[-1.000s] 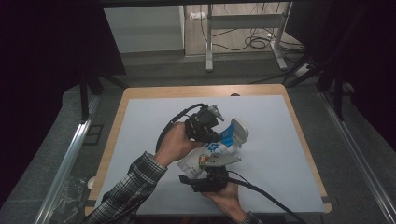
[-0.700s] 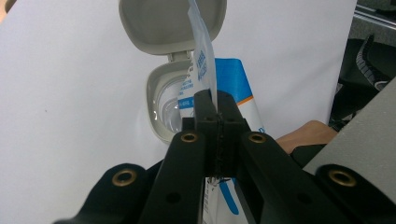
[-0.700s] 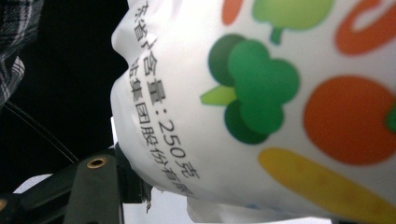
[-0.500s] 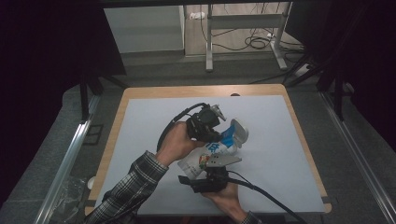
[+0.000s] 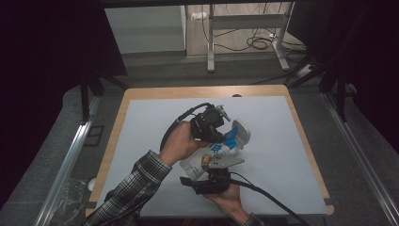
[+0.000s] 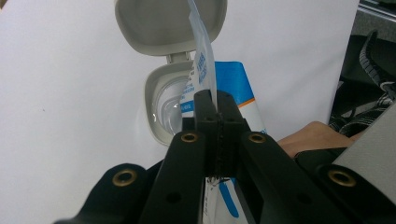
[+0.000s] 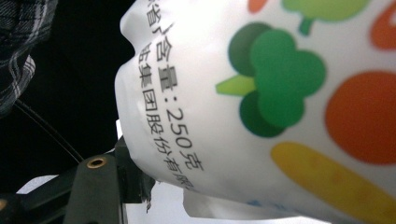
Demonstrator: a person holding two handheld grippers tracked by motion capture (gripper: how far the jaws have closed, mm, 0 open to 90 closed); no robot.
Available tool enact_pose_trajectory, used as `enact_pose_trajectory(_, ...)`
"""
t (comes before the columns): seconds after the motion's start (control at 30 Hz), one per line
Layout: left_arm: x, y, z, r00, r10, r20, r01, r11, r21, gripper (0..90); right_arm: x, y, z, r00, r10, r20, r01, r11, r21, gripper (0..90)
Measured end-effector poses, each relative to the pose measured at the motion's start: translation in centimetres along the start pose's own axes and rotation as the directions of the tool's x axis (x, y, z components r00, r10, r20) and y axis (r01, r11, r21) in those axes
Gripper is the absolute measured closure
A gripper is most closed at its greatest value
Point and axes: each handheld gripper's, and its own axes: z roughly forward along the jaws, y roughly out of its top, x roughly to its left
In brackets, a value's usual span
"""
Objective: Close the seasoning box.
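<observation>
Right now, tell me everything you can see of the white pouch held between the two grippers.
The pouch is soft white plastic printed with cartoon vegetables, black lettering and a blue panel. Its grey flip cap stands open above a round spout. The left gripper is shut on a thin film strip at the spout, while the right gripper clamps the bulging lower body. It is held tilted above the table.

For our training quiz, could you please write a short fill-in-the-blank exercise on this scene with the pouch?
1. The hinged lid of the pouch stands ____.
2. The left gripper pinches a thin ____ strip.
3. The printed broccoli is coloured ____.

Missing words: open; plastic; green
</observation>
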Motion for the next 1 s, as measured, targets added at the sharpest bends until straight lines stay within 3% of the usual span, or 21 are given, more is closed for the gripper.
enact_pose_trajectory(0.43,0.3,1.2,0.3,0.9999,-0.002,0.014,0.001,0.9979,0.065,90.0,-0.2,0.2,-0.2,1.0000,-0.003,-0.005,0.003,1.000,-0.015,35.6)
enact_pose_trajectory(1.0,0.7,1.6,0.6,1.0000,-0.005,0.003,0.005,0.9958,0.091,90.0,-0.3,0.3,-0.2,0.9997,0.012,-0.024,-0.012,1.000,-0.018,35.7)
